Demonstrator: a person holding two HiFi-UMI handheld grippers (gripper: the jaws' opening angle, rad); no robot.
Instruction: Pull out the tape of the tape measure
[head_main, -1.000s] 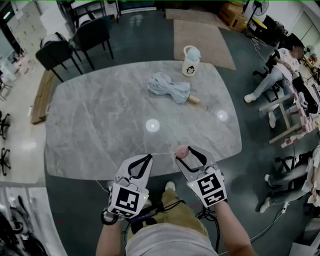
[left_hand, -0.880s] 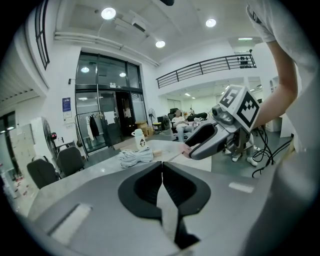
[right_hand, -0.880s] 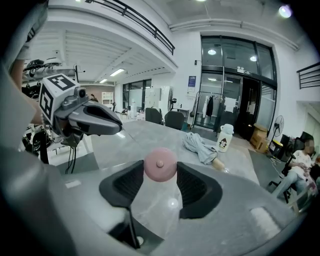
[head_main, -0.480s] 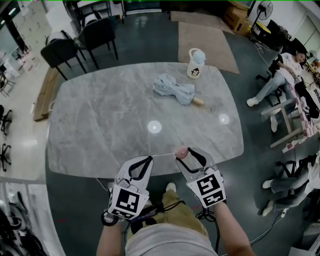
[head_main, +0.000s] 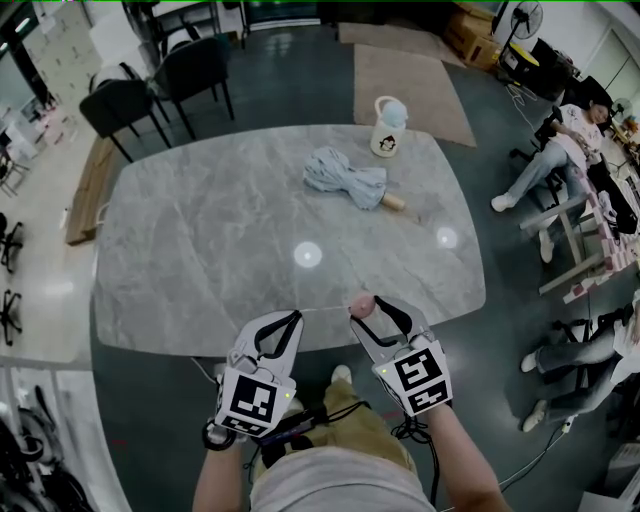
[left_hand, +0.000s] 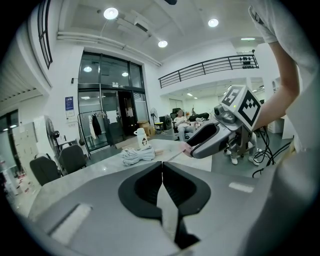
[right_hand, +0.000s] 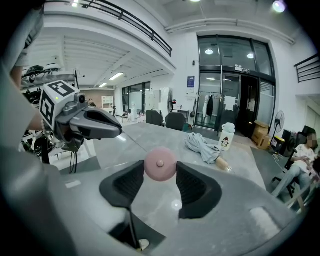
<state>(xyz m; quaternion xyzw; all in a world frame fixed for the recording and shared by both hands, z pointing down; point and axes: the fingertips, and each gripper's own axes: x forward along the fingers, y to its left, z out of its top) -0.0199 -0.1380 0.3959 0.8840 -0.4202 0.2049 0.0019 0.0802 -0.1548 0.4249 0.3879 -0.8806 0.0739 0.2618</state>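
Now places the white bottle (head_main: 388, 126), the folded umbrella (head_main: 347, 178) and the rug (head_main: 405, 80) beyond the table (head_main: 180, 250) slightly further right in the head view than a second ago, measured against the pink tape measure (head_main: 360, 301). Went furthest right half a second ago, then eased back a touch leftward. Carries the dark chairs (head_main: 118, 105) at upper left along the same way. Sets the bright light reflections (head_main: 307, 255) on the stone top a shade lower in the frame as well, and likewise the white shoe (head_main: 500, 201) of the seated person (head_main: 545, 160) at the right. Moves them all together, none against another.
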